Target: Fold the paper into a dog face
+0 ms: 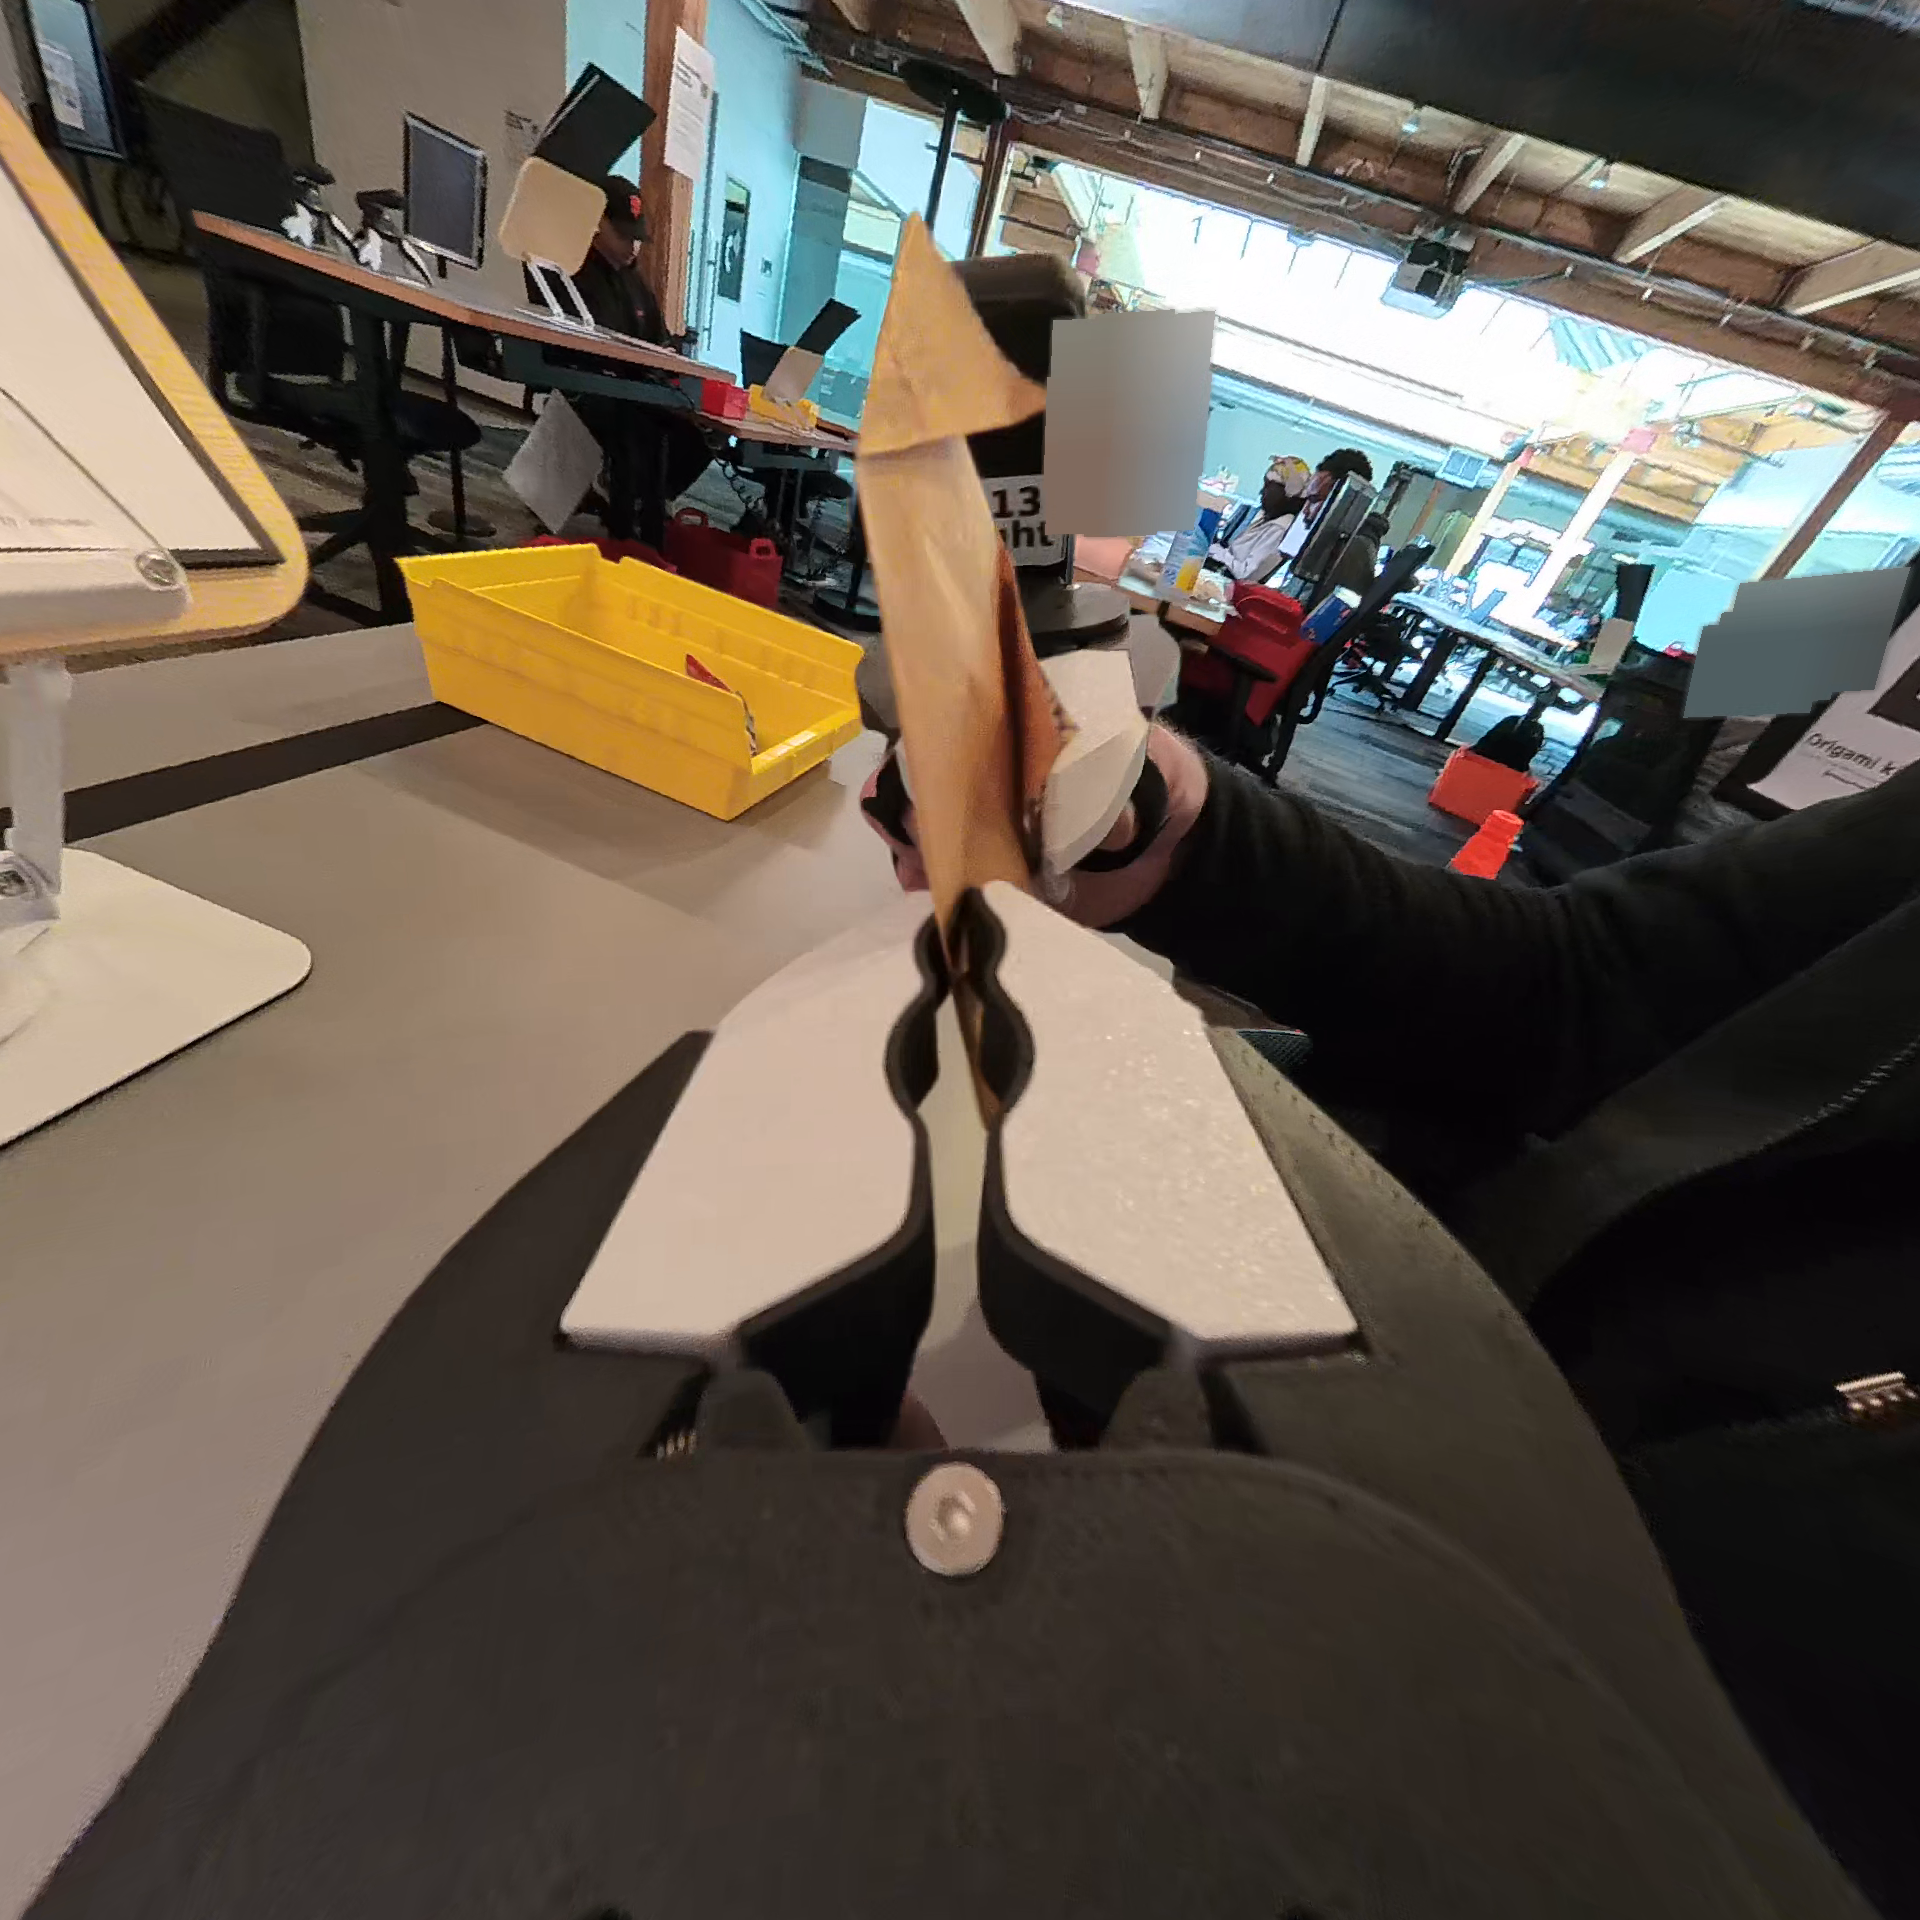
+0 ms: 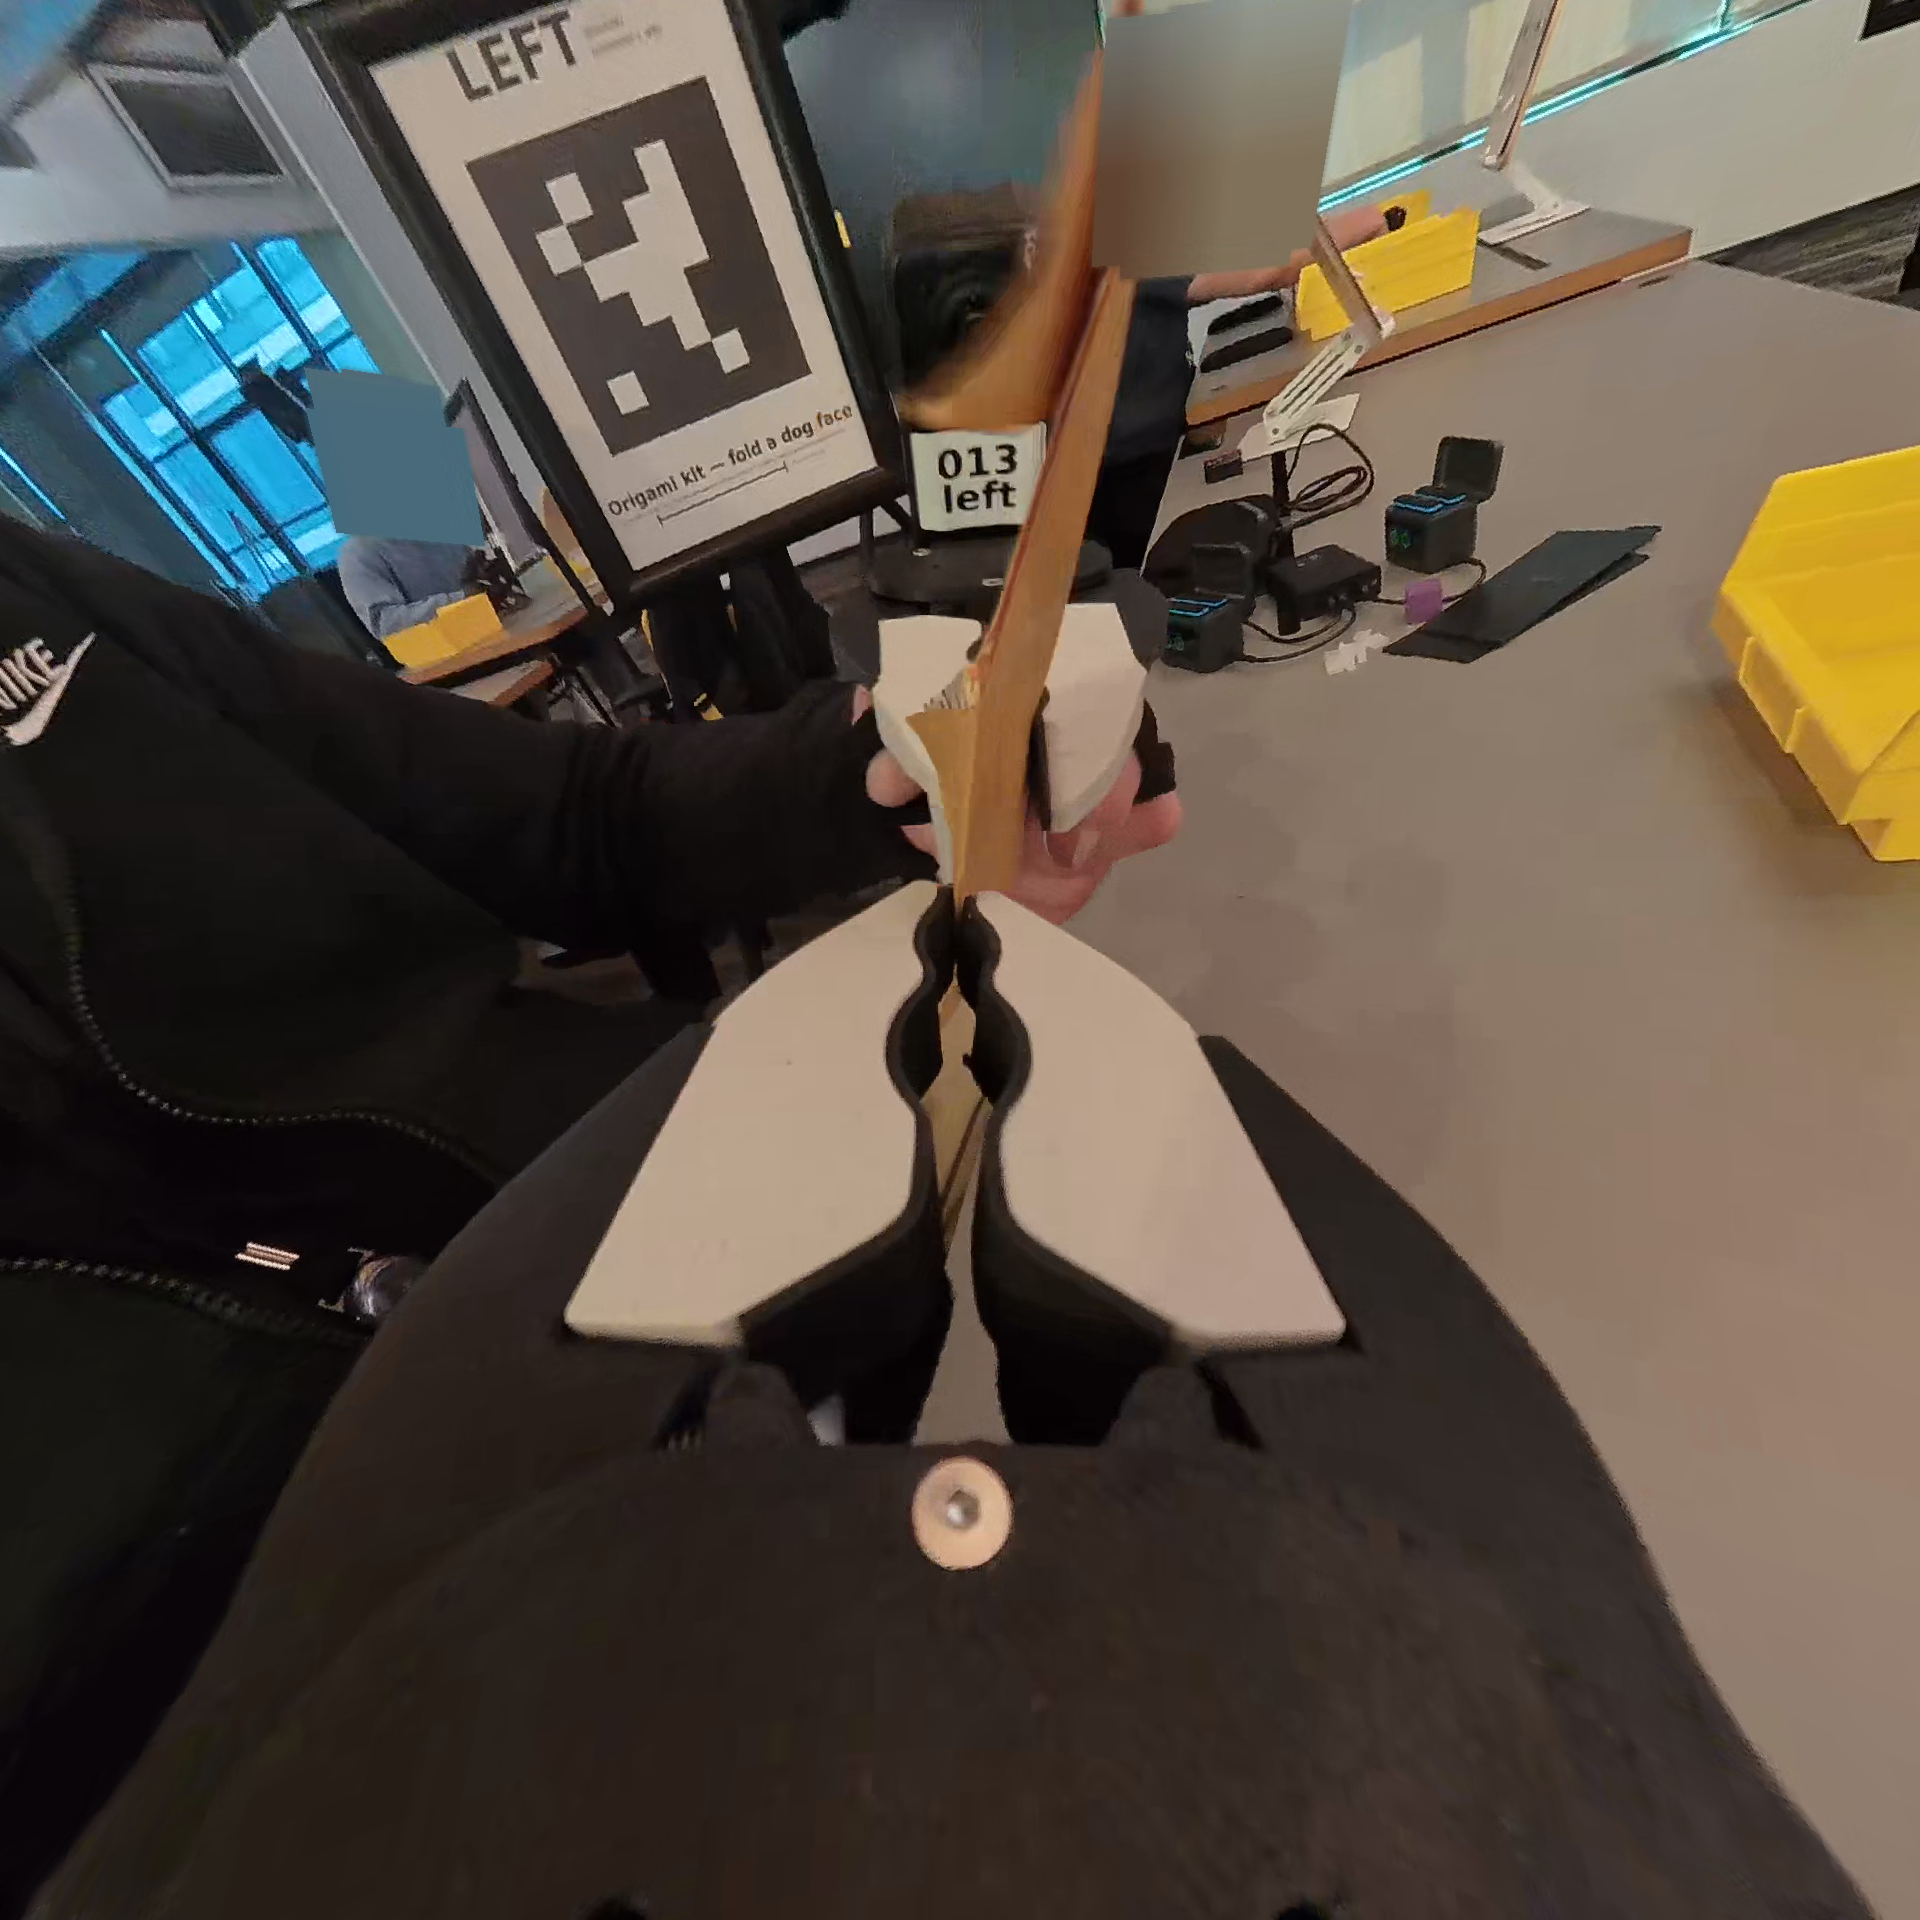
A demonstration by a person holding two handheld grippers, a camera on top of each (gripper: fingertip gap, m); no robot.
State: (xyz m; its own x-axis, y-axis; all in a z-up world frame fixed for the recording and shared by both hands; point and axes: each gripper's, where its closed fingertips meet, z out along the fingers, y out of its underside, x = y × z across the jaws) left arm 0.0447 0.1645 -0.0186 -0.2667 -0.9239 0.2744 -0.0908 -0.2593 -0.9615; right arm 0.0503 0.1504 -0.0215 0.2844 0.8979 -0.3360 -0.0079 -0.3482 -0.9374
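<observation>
Left wrist view first, far left of the frame: one white stand (image 1: 125,966) with a tilted board sits on the grey table (image 1: 436,987). Moving right, one yellow bin (image 1: 623,665) in the left-centre, a small red-edged scrap lying inside it. Now the centre: the left gripper (image 1: 961,940) is pinched tight on the lower edge of the tan paper (image 1: 940,623), its fingers (image 1: 1122,1101) all but meeting, the sheet trapped in the wavy black slot between them. One paper here, seen nearly edge-on, rising straight up from the tips toward upper centre, with a folded flap turned over at the top. Just beyond the tips, the right gripper (image 1: 1023,790) is up against the same sheet from the far side, a hand wrapped round it, a black sleeve (image 1: 1455,935) running off to the right edge.

Over to the right wrist view. Upper left, one framed sign (image 2: 623,281) with a black-and-white marker. Centre frame, the right gripper (image 2: 958,914) is clamped narrow on the paper (image 2: 1039,582), which again stands up from the tips and leans slightly right toward the top, blurred there. The left gripper (image 2: 1013,727) faces it directly behind, closed on the same sheet. That is two grippers, one paper between them, held in the air above the table (image 2: 1455,935). Right of centre, several small black charger cases and cables (image 2: 1340,561); at the right edge, one yellow bin (image 2: 1829,665), with more yellow bins on a farther table at upper right.
</observation>
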